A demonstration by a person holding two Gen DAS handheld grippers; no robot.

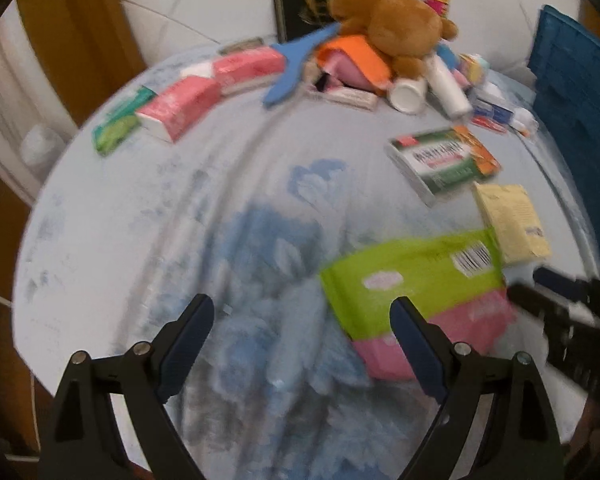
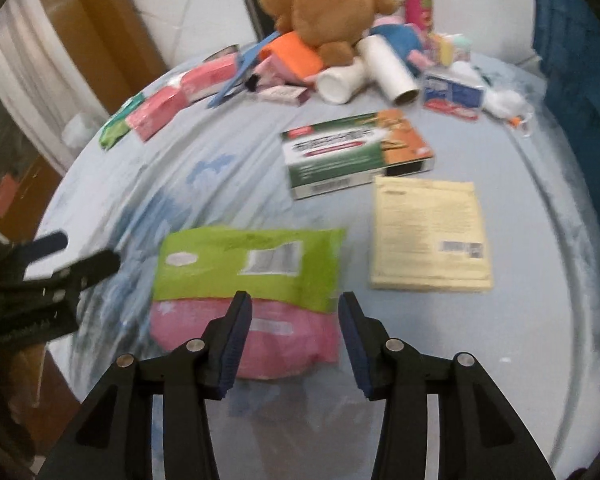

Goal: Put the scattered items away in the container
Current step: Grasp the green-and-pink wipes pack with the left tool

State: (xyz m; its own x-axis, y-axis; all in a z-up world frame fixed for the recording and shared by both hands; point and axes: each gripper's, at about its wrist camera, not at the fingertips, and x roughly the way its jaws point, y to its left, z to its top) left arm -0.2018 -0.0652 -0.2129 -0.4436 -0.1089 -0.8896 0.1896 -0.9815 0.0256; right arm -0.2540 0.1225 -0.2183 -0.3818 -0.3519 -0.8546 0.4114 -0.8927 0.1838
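Note:
A soft pack, green above and pink below (image 2: 240, 264), lies flat on the pale blue bedsheet (image 2: 204, 168). My right gripper (image 2: 295, 300) hovers over its pink end, jaws partly apart, pads not pressing on it. My left gripper (image 1: 304, 308) stands wide open over bare sheet, with the same pack (image 1: 412, 276) just to its right. A dark blue crate (image 1: 580, 92) (image 2: 568, 48) rises at the bed's right edge. Each gripper shows in the other's view: the right gripper (image 1: 540, 286) at the right edge, the left gripper (image 2: 80, 250) at the left.
A yellow flat packet (image 2: 428, 232) and a green-orange box (image 2: 348, 152) lie beyond the pack. Farther back a brown teddy bear (image 2: 324, 12) tops a heap of bottles, tubes and small boxes. Pink tissue packs (image 2: 160, 112) line the far left. A wooden door (image 2: 92, 12) stands left.

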